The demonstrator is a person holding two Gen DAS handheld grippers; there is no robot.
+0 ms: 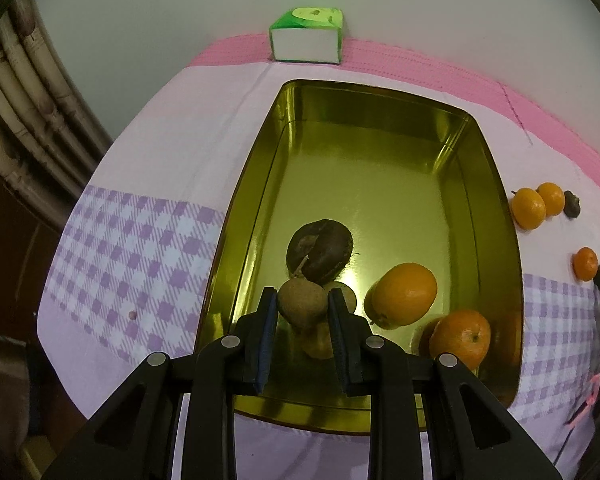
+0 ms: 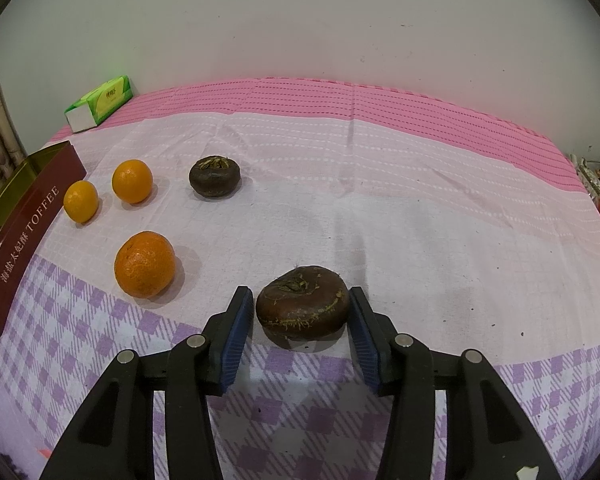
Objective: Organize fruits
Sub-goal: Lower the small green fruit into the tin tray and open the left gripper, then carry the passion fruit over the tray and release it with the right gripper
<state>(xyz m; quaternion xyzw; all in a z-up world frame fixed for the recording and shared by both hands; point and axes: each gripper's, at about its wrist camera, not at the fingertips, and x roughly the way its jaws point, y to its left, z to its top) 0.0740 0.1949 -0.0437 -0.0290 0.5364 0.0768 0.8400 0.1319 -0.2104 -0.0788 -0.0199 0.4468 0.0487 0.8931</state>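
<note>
My left gripper (image 1: 302, 294) is shut on a small round tan-brown fruit (image 1: 303, 307), held just above the near end of the open gold tin (image 1: 380, 176). Inside the tin lie a dark brown water chestnut (image 1: 320, 250), an oval orange kumquat (image 1: 405, 295) and a mandarin (image 1: 460, 338). In the right wrist view my right gripper (image 2: 301, 292) straddles another dark brown water chestnut (image 2: 302, 302) that rests on the cloth. A thin gap shows at each blue pad. Further left on the cloth lie a mandarin (image 2: 145, 264), two smaller oranges (image 2: 132, 181) (image 2: 81, 201) and a third chestnut (image 2: 214, 176).
The tin's dark red side (image 2: 24, 236), printed TOFFEE, stands at the left edge of the right wrist view. A green tissue pack (image 2: 100, 103) sits at the back against the wall. The pink and purple checked cloth (image 2: 420, 208) covers the table. Clutter shows past the far right edge.
</note>
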